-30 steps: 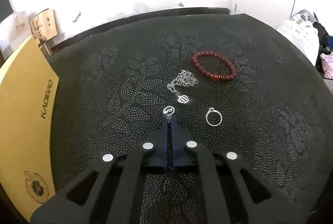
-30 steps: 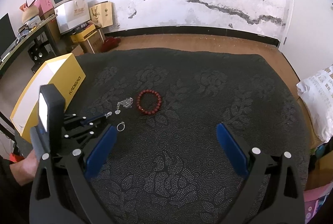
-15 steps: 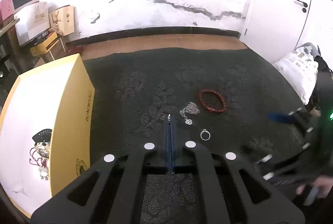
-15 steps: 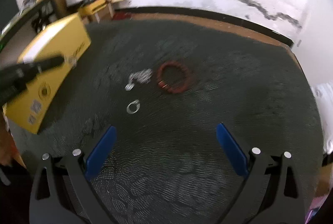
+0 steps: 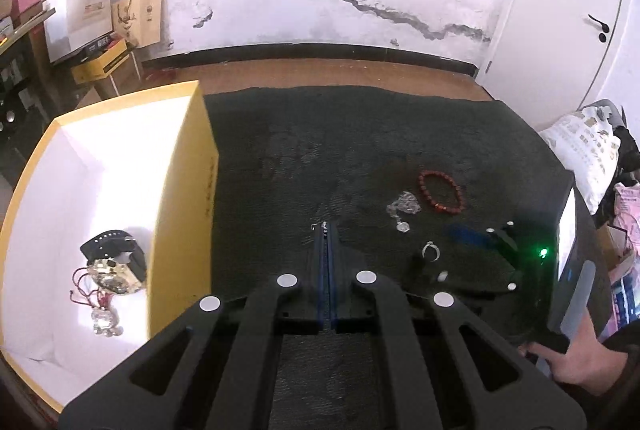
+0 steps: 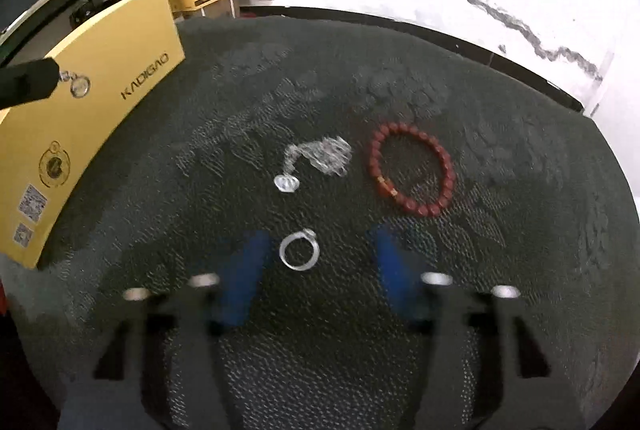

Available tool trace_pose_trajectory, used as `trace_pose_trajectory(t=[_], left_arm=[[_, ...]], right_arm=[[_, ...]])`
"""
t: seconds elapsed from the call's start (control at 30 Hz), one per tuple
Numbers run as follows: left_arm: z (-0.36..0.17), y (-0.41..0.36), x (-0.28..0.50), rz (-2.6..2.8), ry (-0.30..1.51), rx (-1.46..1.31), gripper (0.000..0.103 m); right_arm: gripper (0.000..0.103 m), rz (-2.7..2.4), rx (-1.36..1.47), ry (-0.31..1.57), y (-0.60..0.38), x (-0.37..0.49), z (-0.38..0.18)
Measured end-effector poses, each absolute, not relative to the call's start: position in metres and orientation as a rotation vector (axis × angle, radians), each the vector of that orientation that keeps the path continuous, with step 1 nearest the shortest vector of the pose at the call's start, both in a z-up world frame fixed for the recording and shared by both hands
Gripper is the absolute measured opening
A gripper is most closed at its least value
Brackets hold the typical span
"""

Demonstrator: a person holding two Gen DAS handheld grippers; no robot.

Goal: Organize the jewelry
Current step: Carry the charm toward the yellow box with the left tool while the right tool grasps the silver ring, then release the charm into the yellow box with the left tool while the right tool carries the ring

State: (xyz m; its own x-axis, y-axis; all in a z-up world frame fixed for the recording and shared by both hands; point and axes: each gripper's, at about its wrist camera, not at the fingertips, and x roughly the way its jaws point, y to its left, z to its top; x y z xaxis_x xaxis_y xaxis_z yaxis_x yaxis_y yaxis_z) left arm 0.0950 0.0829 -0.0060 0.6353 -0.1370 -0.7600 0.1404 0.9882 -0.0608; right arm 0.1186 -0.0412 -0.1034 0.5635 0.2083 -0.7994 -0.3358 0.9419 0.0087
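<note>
My left gripper (image 5: 329, 226) is shut on a small silver earring (image 6: 79, 86) and holds it in the air beside the yellow box (image 5: 188, 190); the earring hangs in front of the box side in the right wrist view. My right gripper (image 6: 320, 250) is open and low over the dark cloth, its blue fingers (image 6: 244, 270) on either side of a silver ring (image 6: 299, 251). A silver necklace (image 6: 320, 158) and a red bead bracelet (image 6: 412, 170) lie just beyond it. Inside the box lie a black watch (image 5: 114, 250) and other jewelry (image 5: 104, 294).
The dark patterned cloth (image 5: 360, 134) covers the table. The yellow box stands at its left edge. Shelves with boxes and bags (image 5: 92, 22) stand at the back left. A white bag (image 5: 580, 150) lies to the right of the table.
My left gripper has lifted the earring off the cloth and carried it left toward the box. My right gripper has come down and forward around the ring.
</note>
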Motion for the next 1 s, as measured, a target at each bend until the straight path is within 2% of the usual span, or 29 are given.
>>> trace_pose_trajectory(t=[0.03, 0.33, 0.8, 1.0], left_arm=[[-0.006, 0.085, 0.094, -0.159, 0.870, 0.005, 0.001], [0.002, 0.099, 0.087, -0.147, 0.869, 0.003, 0.001], [0.070, 0.158, 0.059, -0.006, 0.733, -0.028, 0.001], [0.059, 0.202, 0.056, 0.104, 0.765, -0.058, 0.001]], right_arm=[[0.019, 0.328, -0.153, 0.919, -0.038, 0.119, -0.102], [0.018, 0.293, -0.124, 0.941, -0.035, 0.118, -0.096], [0.018, 0.347, -0.079, 0.840, -0.018, 0.081, -0.018], [0.018, 0.375, -0.088, 0.830, 0.002, 0.073, -0.007]])
